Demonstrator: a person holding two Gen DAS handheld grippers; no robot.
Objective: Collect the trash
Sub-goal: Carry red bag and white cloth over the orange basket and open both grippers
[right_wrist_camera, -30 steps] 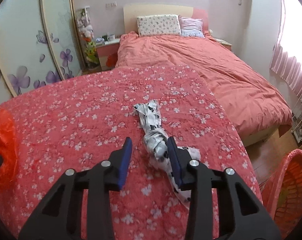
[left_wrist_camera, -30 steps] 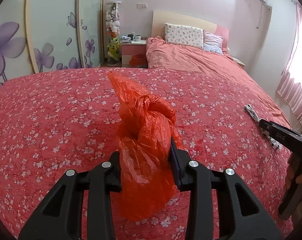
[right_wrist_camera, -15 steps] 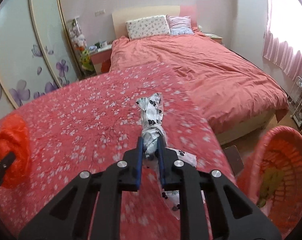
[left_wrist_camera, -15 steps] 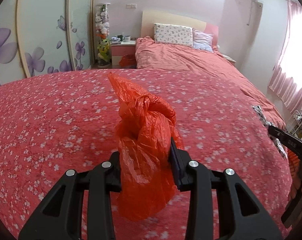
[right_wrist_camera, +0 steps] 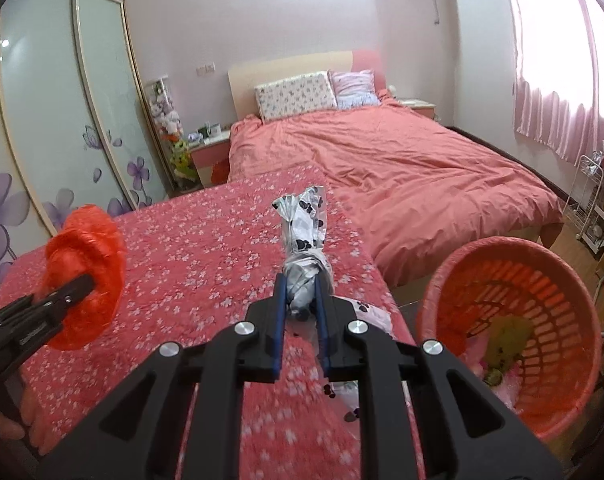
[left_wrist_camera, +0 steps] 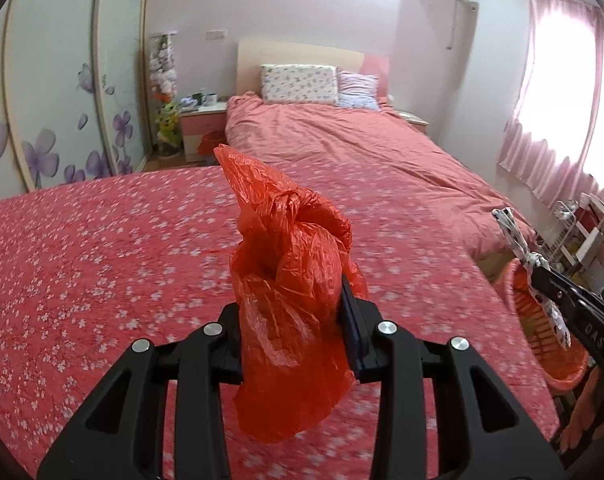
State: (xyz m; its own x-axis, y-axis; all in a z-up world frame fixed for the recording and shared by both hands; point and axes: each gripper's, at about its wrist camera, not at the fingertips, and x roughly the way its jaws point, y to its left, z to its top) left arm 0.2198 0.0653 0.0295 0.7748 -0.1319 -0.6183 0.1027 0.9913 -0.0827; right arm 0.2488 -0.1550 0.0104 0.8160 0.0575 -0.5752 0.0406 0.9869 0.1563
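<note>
The red bag sits clamped between the left tongs above the flowered table. Only the right view shows the basket's inside; there the right tongs pinch the knotted spotted bag.

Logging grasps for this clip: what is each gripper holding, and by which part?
Left gripper clamps the tied orange plastic bag around its middle, below the knot. Right gripper pinches the paw-print bag at its knotted neck.
</note>
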